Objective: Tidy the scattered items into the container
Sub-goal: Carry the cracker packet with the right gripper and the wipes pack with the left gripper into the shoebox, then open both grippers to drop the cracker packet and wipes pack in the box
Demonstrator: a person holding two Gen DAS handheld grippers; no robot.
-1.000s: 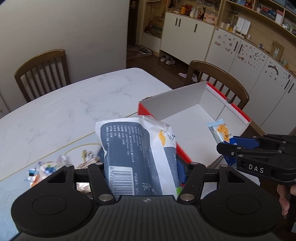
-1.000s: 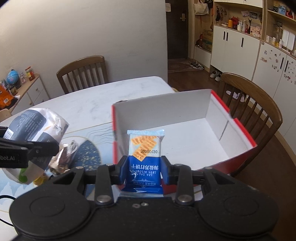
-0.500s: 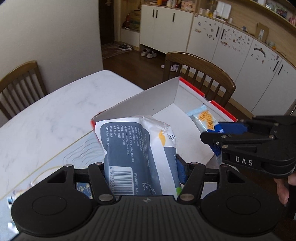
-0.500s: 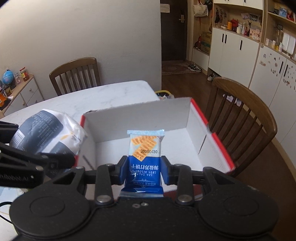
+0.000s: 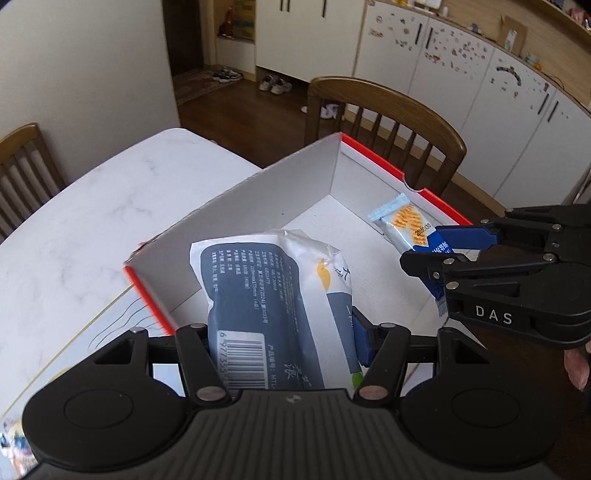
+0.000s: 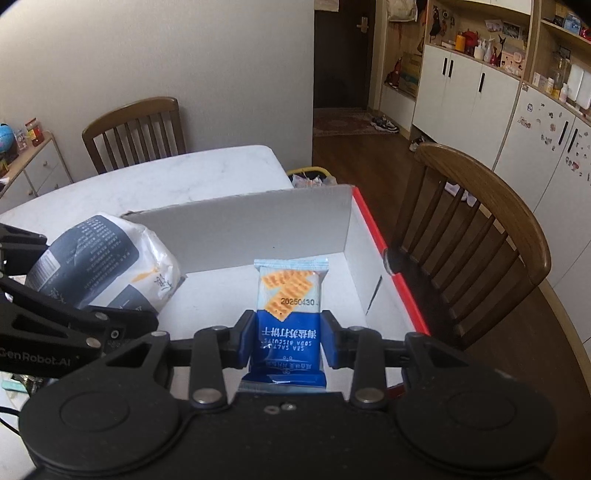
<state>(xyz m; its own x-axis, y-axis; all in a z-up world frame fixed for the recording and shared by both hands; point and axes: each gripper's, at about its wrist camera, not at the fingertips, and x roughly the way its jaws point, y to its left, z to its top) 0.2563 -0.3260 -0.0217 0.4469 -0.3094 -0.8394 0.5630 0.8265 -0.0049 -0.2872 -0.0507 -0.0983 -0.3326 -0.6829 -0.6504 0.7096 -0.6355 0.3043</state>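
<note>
While gripped, packets overhang box

This is a home dining room. A white marble-patterned table stands with wooden slat-back chairs around it. White cabinets dotted with small stickers line one wall, shelves above them hold household clutter, and shoes lie on the wooden floor by a dark doorway.

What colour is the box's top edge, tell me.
Red, on the white box; clearest in the left wrist view.
</note>
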